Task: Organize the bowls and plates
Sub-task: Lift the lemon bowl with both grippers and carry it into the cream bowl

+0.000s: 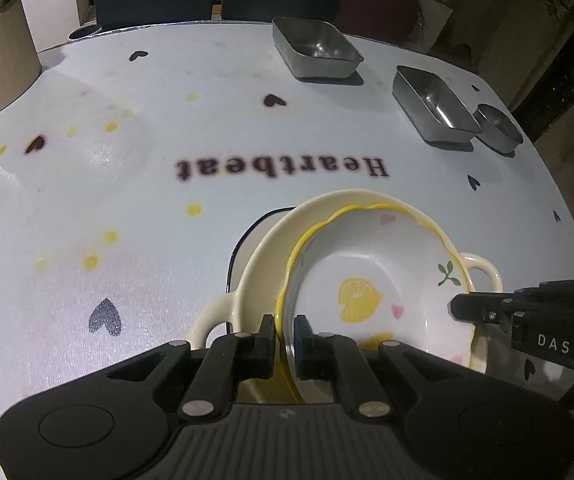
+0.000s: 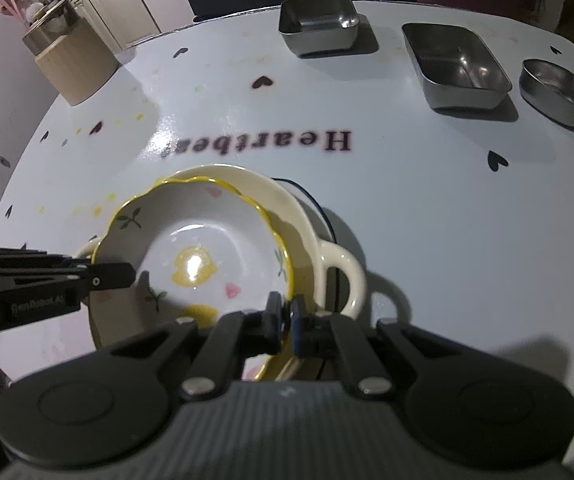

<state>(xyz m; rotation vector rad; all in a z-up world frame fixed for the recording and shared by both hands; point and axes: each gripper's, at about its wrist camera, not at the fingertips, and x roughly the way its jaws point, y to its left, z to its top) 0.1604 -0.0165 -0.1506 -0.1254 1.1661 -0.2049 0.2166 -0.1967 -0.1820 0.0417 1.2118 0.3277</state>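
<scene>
Left gripper [image 1: 285, 338]: clamped on bowl [image 1: 367, 280] rim.
Right gripper [image 2: 285, 320]: pinching opposite rim.
Room: table [image 2: 407, 208] bare mid-way.
Hidden: bottom plate [image 1: 247, 240] mostly covered.

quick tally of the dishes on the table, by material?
Ceramic: 3, stacked: lemon-print bowl, cream handled dish, dark-rimmed white plate at the bottom
Steel: 3: square tin, rectangular tin, small oval tin
Total: 6
</scene>
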